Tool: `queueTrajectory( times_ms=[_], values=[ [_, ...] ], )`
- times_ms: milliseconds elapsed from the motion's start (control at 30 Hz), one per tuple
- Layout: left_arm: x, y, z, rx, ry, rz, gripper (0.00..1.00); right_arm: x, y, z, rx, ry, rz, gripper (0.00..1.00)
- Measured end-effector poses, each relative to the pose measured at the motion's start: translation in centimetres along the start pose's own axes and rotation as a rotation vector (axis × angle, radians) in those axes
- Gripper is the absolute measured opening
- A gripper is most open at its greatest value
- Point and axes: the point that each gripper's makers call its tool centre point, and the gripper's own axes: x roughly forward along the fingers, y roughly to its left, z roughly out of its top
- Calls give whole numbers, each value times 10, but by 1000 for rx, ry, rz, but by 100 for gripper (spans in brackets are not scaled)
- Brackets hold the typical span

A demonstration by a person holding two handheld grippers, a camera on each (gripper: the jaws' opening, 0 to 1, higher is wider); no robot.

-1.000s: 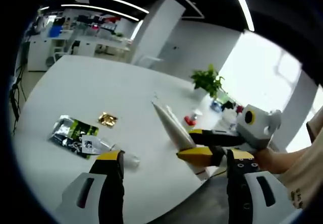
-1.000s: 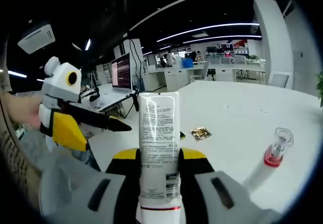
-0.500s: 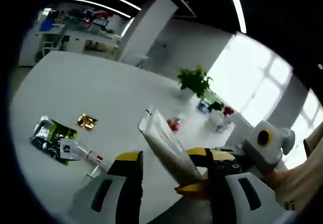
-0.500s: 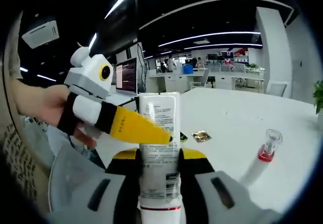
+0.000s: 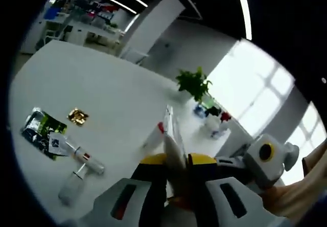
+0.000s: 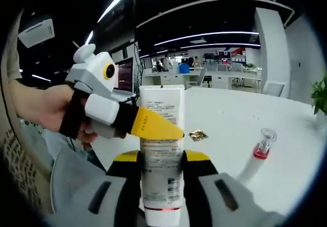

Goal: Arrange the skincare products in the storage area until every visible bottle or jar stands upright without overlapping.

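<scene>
While the right gripper held the white tube aloft, the left gripper closed its jaws on it too, a handover, with standing it on the bench seemingly next.

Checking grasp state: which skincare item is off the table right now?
The white tube. The right gripper holds it up and the left gripper pinches its flat end. The red-collared bottle and small bottle lie on the table.
</scene>
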Motion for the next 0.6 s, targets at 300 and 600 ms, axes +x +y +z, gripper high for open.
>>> queueTrajectory(
  times_ms=[300, 600],
  values=[
    [3, -9, 10, -50, -8, -13, 10, -5, -5, 9, 9, 13, -39, 32],
    [-7, -39, 30, 96, 28, -214, 10, -26, -1, 41, 190, -132, 181, 30]
  ],
)
